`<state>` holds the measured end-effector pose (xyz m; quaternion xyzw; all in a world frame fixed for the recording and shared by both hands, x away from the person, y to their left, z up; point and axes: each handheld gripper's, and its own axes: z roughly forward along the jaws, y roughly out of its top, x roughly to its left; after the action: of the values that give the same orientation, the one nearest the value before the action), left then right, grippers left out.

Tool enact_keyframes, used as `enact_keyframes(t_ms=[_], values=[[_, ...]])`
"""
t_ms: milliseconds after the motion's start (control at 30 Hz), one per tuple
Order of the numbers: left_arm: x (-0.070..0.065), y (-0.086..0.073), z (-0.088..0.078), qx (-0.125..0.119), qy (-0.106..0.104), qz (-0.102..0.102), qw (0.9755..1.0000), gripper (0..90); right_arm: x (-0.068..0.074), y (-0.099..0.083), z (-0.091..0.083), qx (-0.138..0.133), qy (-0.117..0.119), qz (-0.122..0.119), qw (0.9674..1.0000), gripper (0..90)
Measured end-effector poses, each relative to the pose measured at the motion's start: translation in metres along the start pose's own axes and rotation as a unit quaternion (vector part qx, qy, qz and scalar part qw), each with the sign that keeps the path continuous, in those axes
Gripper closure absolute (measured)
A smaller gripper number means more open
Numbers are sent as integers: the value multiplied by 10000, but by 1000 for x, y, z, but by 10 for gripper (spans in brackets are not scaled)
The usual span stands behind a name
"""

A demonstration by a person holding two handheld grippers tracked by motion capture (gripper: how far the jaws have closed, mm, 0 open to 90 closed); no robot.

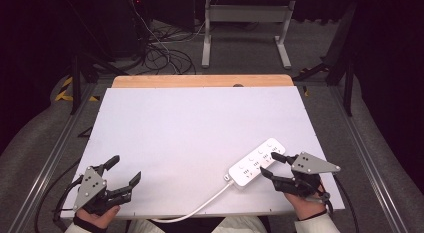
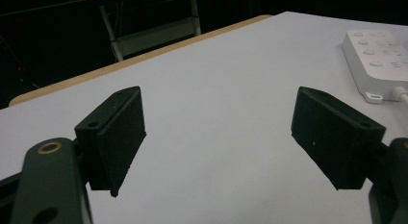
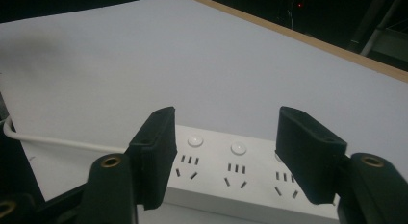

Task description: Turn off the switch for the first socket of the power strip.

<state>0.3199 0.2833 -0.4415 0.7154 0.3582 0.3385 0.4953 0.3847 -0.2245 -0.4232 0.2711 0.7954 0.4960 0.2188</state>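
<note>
White table top (image 1: 190, 128), wooden far edge (image 1: 200, 81), floor cables (image 1: 160, 50), grey metal frame (image 1: 245, 15)

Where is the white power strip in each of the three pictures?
High view: the power strip lies at lower right on the table, just ahead of the right gripper.
Left gripper view: its end sits at the top right edge, far off to the side.
Right gripper view: it lies low in the middle, across the two black jaws.
Shared landmark: its white cable, leaving one end.
</note>
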Motion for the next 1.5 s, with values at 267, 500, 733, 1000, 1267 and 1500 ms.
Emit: enact_keyframes(t_ms=[267,500,733,1000,1267,1500], values=[[0,0,-1,-13,-4,-2,10000,202,3,17,15,121,63,5,9999,483],[0,0,-1,-13,-24,-5,10000,204,6,25,28,188,155,-26,9997,495],[0,0,-1,-14,-32,-6,10000,204,9,32,40,230,255,-60,9994,497],[0,0,-1,-5,-45,11,10000,204,15,38,58,412,334,-175,9984,513],[0,0,-1,-16,-52,-6,10000,204,15,39,68,543,358,-101,9978,592],[0,0,-1,-2,-55,27,10000,204,13,40,69,669,308,3,9973,900]])
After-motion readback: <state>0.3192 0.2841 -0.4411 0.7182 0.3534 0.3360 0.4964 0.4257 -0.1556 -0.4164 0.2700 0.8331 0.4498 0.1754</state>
